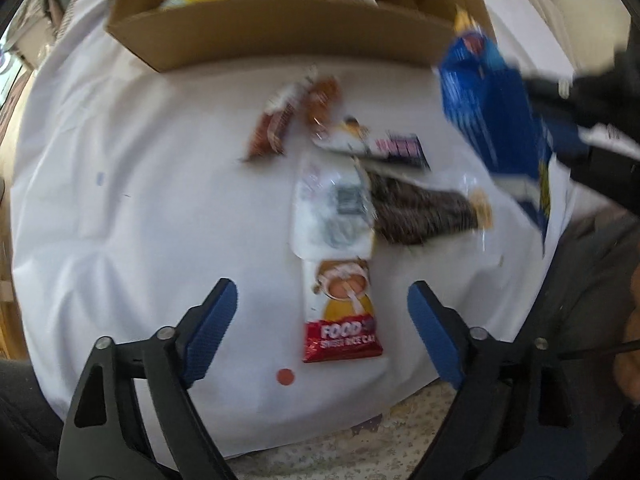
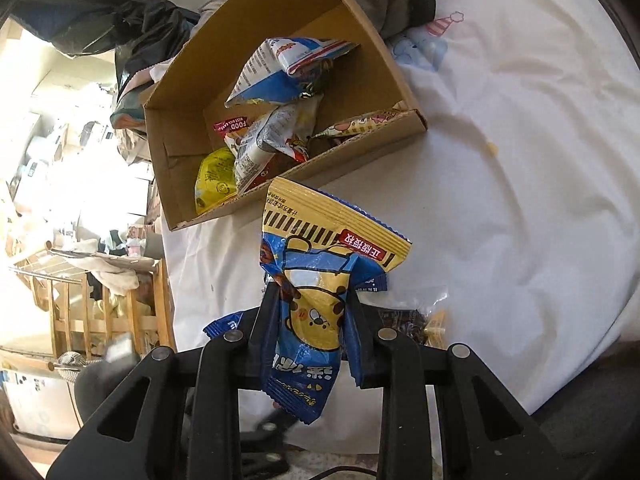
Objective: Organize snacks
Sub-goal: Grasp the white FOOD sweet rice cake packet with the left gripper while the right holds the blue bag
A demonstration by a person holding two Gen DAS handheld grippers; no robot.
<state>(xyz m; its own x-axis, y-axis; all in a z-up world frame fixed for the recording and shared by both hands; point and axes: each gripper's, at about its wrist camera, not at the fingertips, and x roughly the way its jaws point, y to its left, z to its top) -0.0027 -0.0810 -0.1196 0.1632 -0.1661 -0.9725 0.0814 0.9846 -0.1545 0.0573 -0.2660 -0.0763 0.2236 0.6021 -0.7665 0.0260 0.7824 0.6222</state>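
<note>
The right gripper (image 2: 310,300) pinches a blue bag (image 2: 308,300) at frame centre, below the box (image 2: 360,80). The left gripper (image 1: 322,306) gapes wide, empty, over a rice-cake pack (image 1: 340,312) on the sheet (image 1: 140,200).

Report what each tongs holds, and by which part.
Right tongs are shut on the blue-and-yellow bear snack packet, pinched across its crumpled middle. Left tongs are open, holding nothing.

A red band on the near packet (image 1: 341,312) on the white sheet read "FOOD" above "SWEET RICE CA", its end blurred. The blue-and-yellow bear packet (image 2: 316,300) carried a red tag reading "正版授权". Inside the far cardboard box (image 2: 360,136), a magenta strip (image 2: 232,126) showed "FOOD".
</note>
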